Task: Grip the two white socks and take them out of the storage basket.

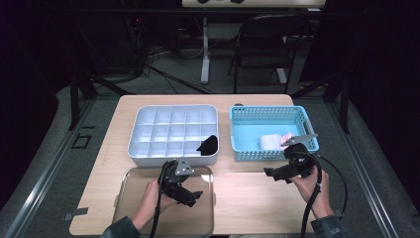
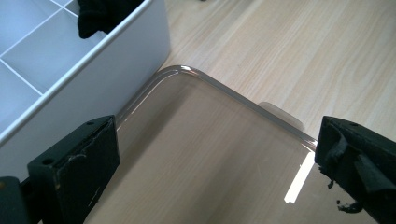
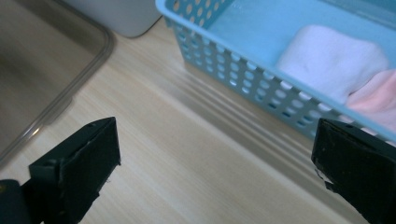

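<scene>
The right gripper (image 3: 215, 172), jaws spread and empty, sits just outside the blue basket (image 1: 237, 130), the white cloth (image 3: 334, 58) ahead over its near wall (left gripper (image 2: 217, 172) also spread, farther off)

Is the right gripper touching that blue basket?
Apart. In the right gripper view the right gripper has open jaws, with bare table between it and the blue basket.

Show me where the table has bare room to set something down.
Bare wood lies between the clear tray and the blue basket, under the right gripper. The divided bin has open cells except where black cloth sits. The left gripper crowds the tray.
</scene>
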Action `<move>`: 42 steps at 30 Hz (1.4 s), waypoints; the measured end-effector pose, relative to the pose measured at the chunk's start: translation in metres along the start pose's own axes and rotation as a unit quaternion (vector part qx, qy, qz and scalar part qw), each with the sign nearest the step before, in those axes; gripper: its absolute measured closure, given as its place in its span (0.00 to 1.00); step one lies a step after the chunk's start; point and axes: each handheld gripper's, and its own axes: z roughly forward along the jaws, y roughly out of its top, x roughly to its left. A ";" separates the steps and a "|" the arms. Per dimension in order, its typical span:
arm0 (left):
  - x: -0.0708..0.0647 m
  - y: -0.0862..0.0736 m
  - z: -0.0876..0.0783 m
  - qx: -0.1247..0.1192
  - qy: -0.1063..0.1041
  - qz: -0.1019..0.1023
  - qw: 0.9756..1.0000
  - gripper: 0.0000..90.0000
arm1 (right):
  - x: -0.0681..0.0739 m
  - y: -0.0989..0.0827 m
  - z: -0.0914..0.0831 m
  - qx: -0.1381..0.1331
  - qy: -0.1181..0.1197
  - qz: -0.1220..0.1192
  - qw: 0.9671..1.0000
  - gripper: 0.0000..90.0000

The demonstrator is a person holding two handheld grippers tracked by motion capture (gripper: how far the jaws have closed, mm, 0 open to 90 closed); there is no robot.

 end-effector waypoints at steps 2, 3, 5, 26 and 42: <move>-0.001 0.000 0.000 0.000 -0.001 0.001 1.000 0.00 | -0.003 0.006 -0.002 -0.004 0.001 0.003 1.000 0.01; -0.001 0.000 0.001 0.001 -0.002 0.001 1.000 0.00 | -0.004 0.009 -0.003 -0.002 0.001 0.003 1.000 0.01; -0.001 0.000 0.001 0.001 -0.005 0.001 1.000 0.00 | -0.008 0.016 -0.005 -0.006 -0.004 0.006 1.000 0.01; -0.008 0.000 0.009 0.012 -0.017 0.013 1.000 0.00 | -0.058 0.066 0.051 0.060 -0.017 0.084 0.995 0.07; -0.009 0.000 0.010 0.018 -0.026 0.021 0.999 0.00 | -0.080 0.081 0.099 0.152 -0.045 0.125 0.980 0.16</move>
